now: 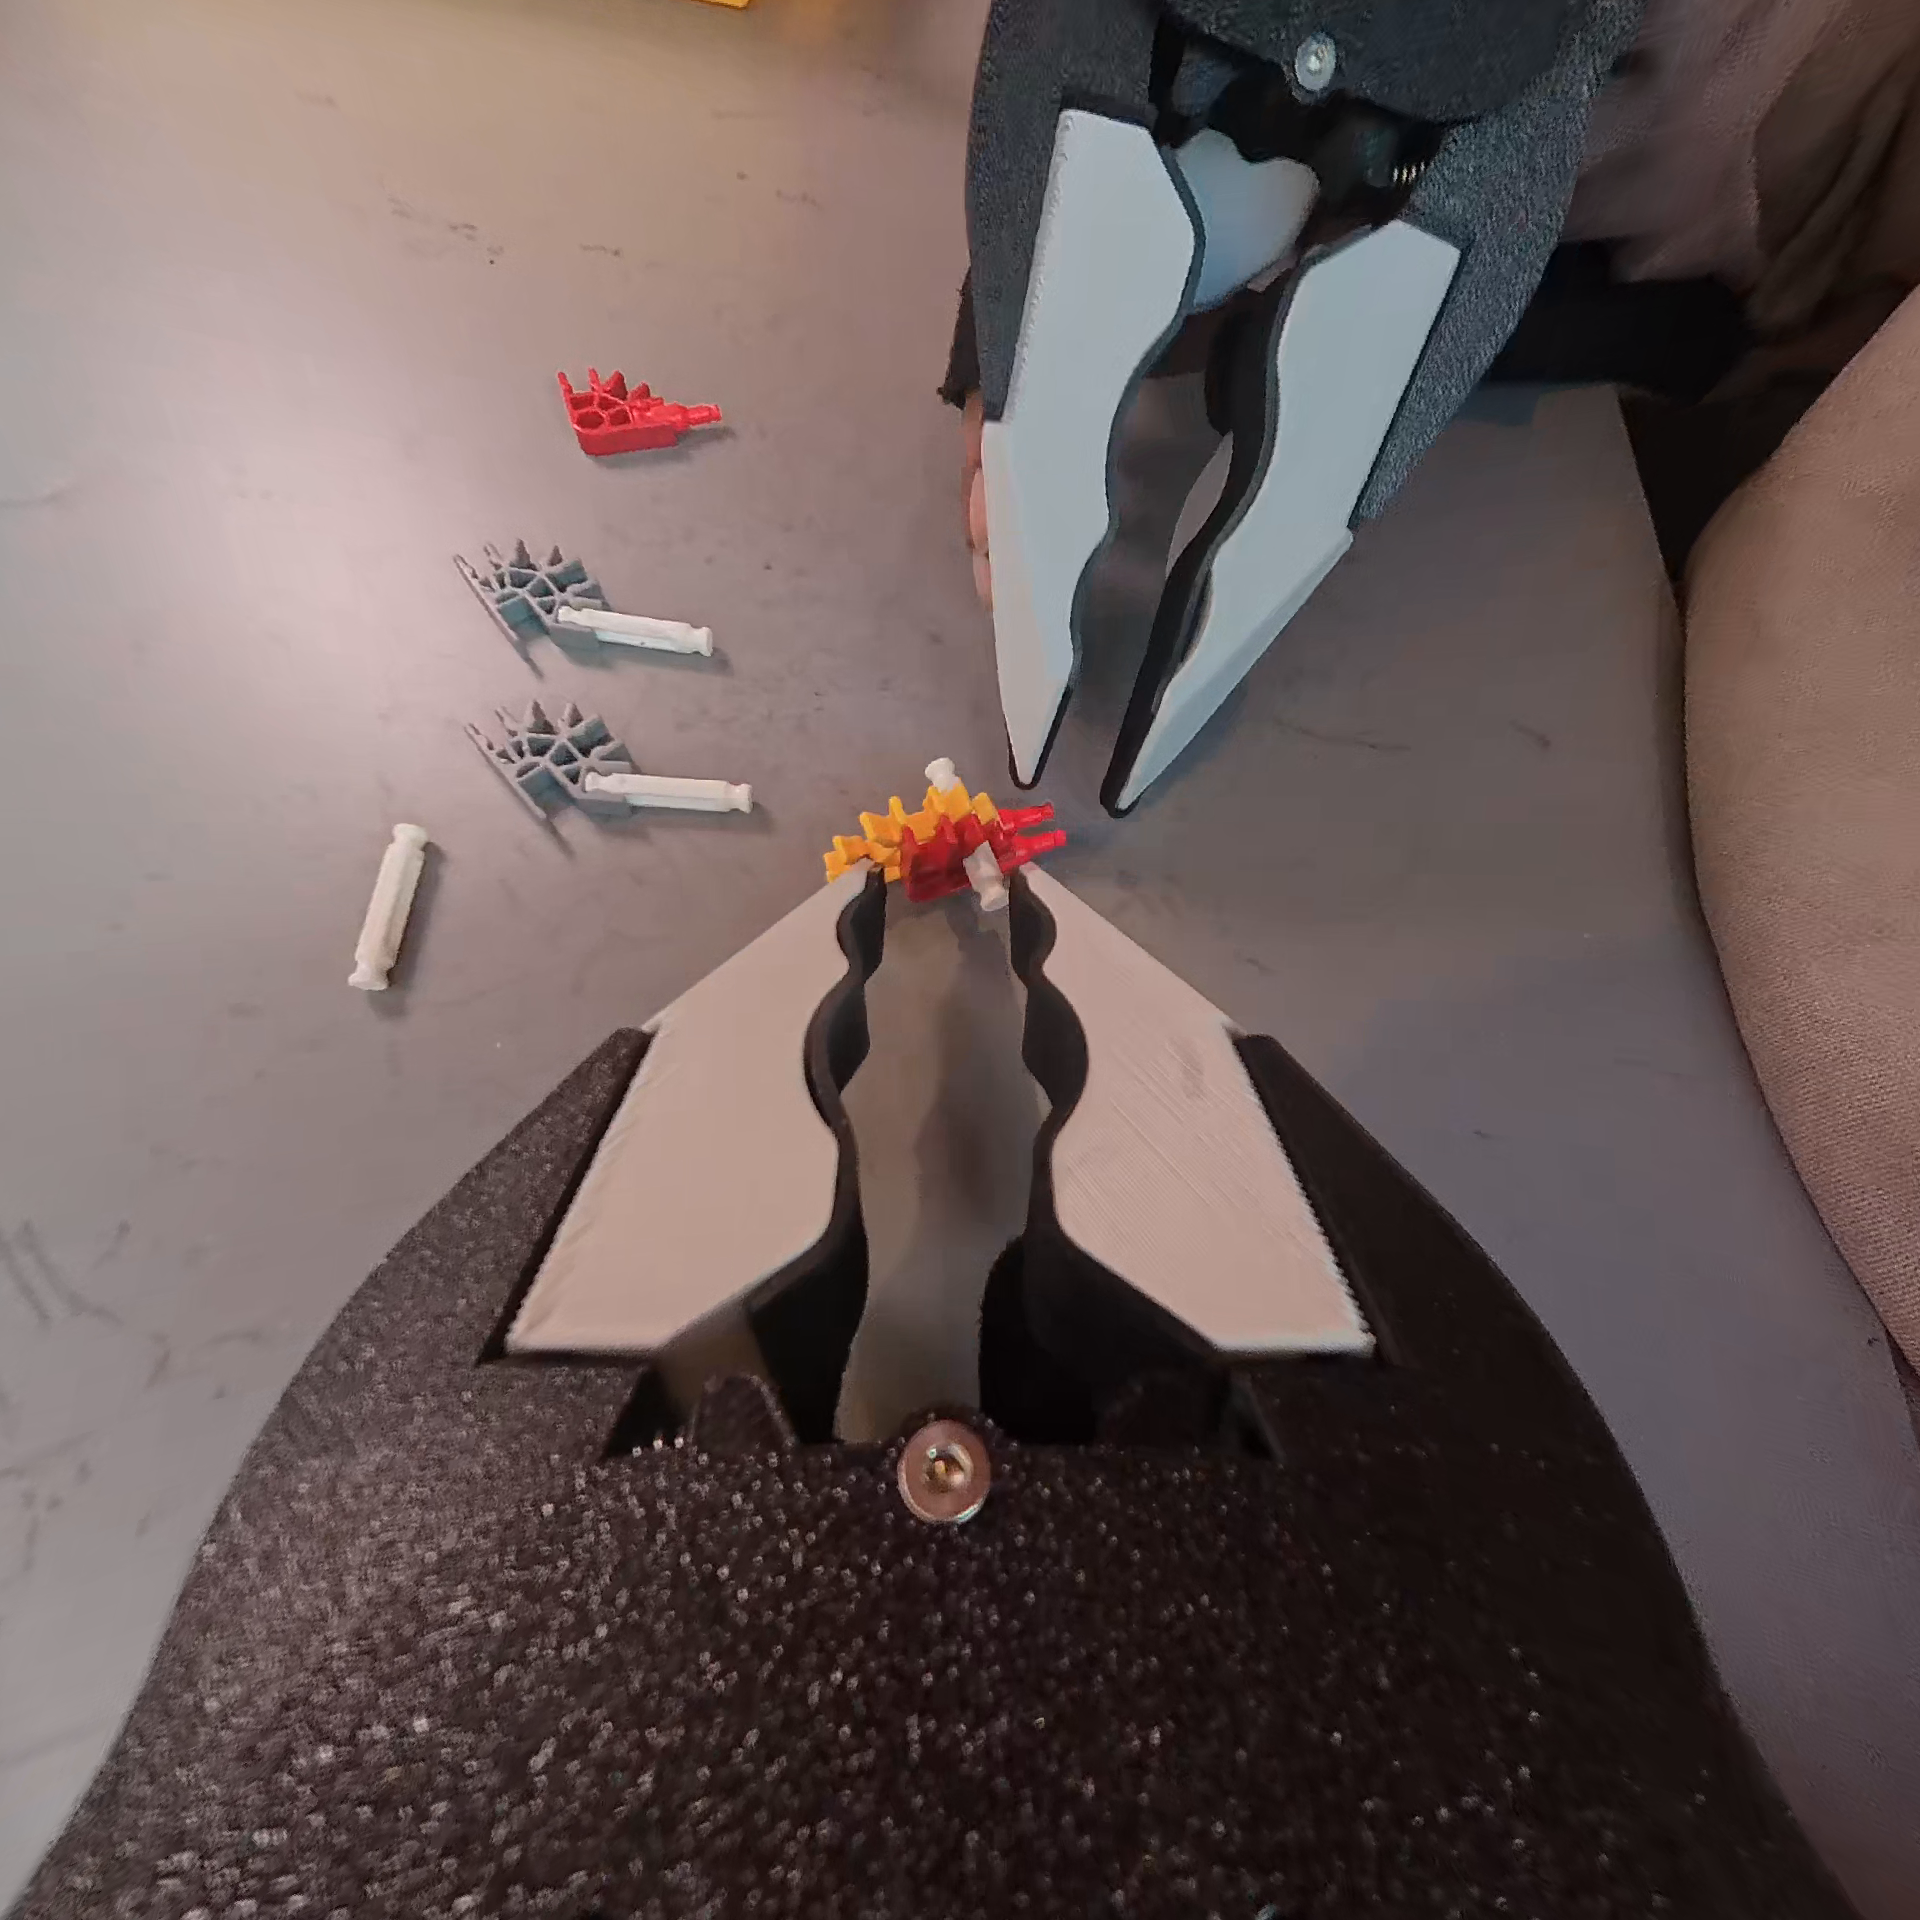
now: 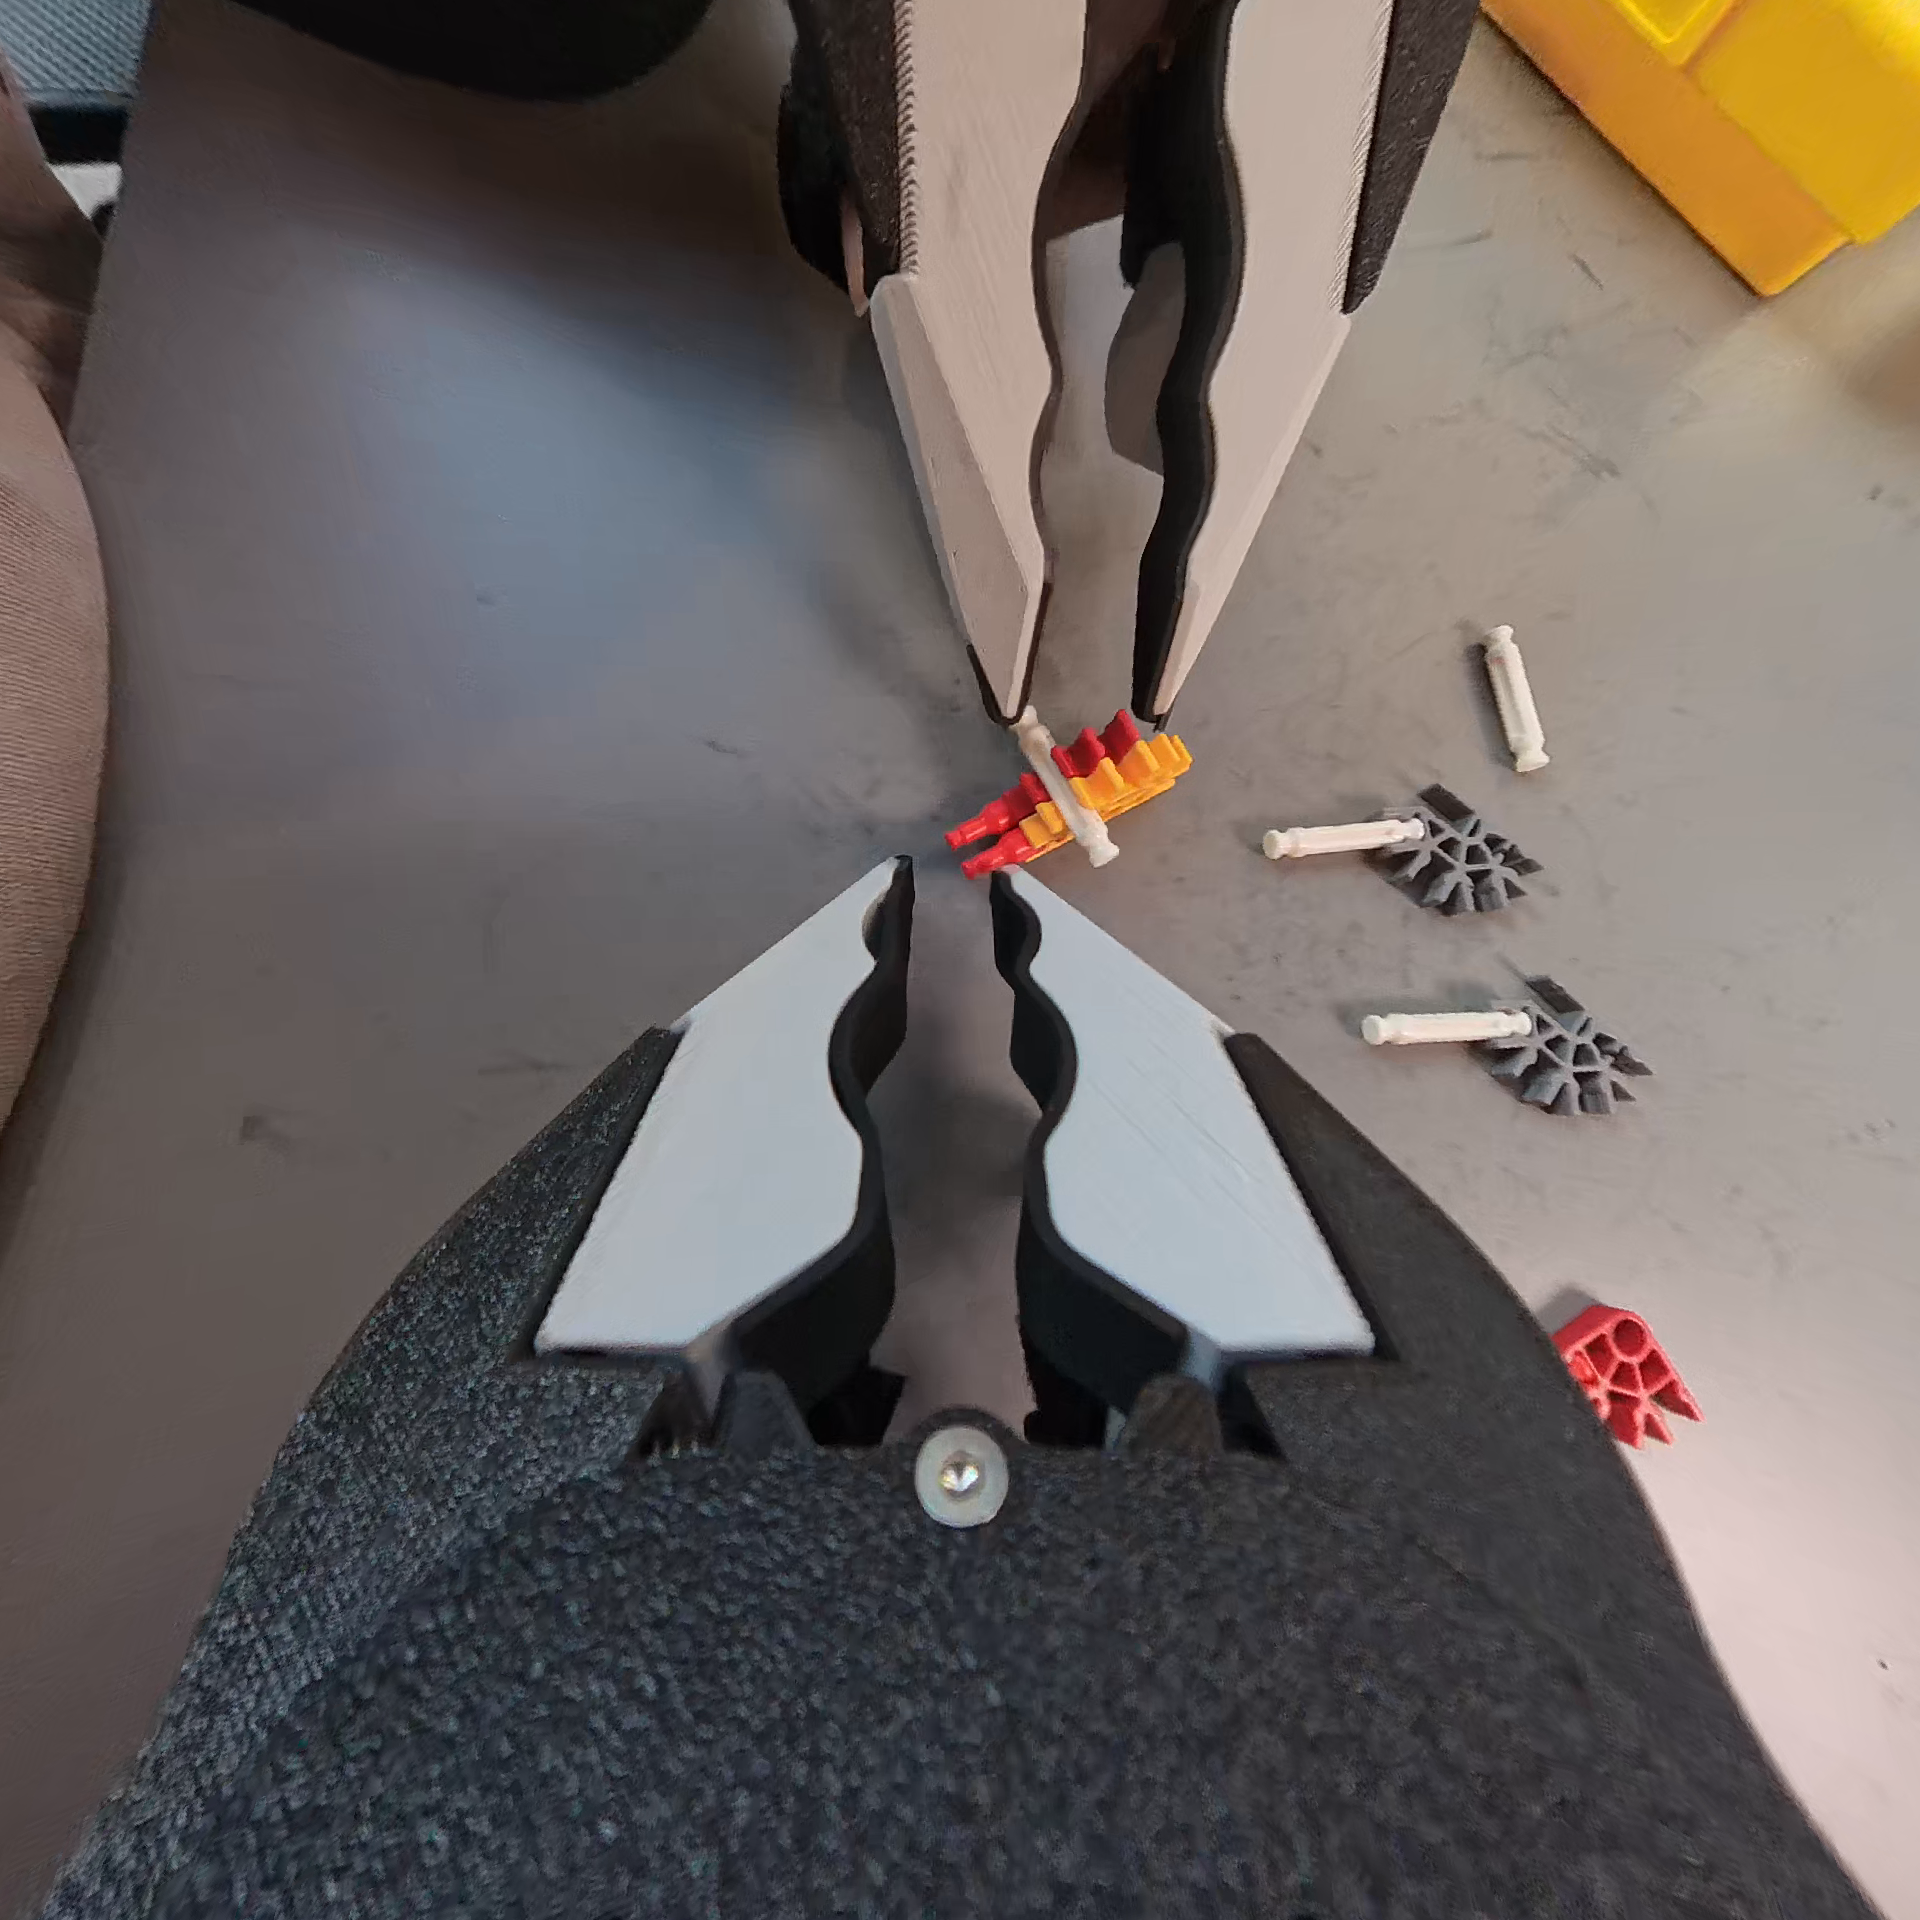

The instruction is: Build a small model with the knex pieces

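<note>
A small assembly of red and yellow toothed connectors (image 1: 940, 844) with a white rod through it and two red rod ends sticking out sits on the grey table (image 1: 312, 260). My left gripper (image 1: 943, 883) has its fingertips closed on the near end of the assembly. The same grip shows in the right wrist view (image 2: 1078, 719), where the left gripper comes down on the assembly (image 2: 1081, 795) from above. My right gripper (image 2: 948, 871) is slightly open and empty, its tips just short of the red rod ends. It also shows in the left wrist view (image 1: 1070, 795).
Two grey connectors, each with a white rod (image 1: 582, 613) (image 1: 603, 774), a loose white rod (image 1: 387, 906) and a red connector (image 1: 623, 414) lie left of the assembly. A yellow bin (image 2: 1745, 125) stands at the table's far side. Brown upholstery (image 1: 1818, 727) borders the table edge. Both grippers' tips are close together, under 4 cm apart.
</note>
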`<state>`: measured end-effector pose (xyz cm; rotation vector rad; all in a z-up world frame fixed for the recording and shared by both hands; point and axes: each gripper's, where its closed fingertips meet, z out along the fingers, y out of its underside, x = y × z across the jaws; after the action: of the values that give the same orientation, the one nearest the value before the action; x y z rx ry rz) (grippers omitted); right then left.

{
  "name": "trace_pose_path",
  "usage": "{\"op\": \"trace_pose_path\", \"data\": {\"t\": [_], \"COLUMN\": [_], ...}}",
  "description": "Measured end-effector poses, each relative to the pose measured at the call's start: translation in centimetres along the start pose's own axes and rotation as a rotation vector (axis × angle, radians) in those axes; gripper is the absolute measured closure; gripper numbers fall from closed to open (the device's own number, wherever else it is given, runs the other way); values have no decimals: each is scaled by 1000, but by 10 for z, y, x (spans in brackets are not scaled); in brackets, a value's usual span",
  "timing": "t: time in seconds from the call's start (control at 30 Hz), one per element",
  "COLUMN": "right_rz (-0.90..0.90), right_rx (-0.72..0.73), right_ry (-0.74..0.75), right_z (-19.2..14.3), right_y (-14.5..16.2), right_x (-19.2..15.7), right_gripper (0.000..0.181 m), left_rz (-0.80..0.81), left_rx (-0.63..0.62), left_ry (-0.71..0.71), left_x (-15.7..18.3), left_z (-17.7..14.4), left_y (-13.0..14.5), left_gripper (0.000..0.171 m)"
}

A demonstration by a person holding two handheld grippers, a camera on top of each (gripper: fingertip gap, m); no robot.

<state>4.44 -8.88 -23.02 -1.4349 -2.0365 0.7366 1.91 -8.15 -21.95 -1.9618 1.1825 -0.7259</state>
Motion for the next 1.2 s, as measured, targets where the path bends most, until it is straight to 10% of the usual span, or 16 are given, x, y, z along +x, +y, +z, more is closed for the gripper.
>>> {"op": "trace_pose_path", "data": {"t": [0.37,0.8,1.2], "right_rz": [232,329,341], "right_rx": [374,394,414], "right_ry": [254,452,472], "right_z": [-57,-78,-83], "right_y": [-18,-3,-2], "right_x": [82,120,123], "right_gripper": [152,127,128], "left_rz": [90,81,26], "left_rx": [-57,-29,313], "left_ry": [-129,-160,-240], "left_x": [-8,-15,-27], "left_z": [3,-5,-42], "left_y": [9,9,-39], "left_gripper": [162,171,154]}}
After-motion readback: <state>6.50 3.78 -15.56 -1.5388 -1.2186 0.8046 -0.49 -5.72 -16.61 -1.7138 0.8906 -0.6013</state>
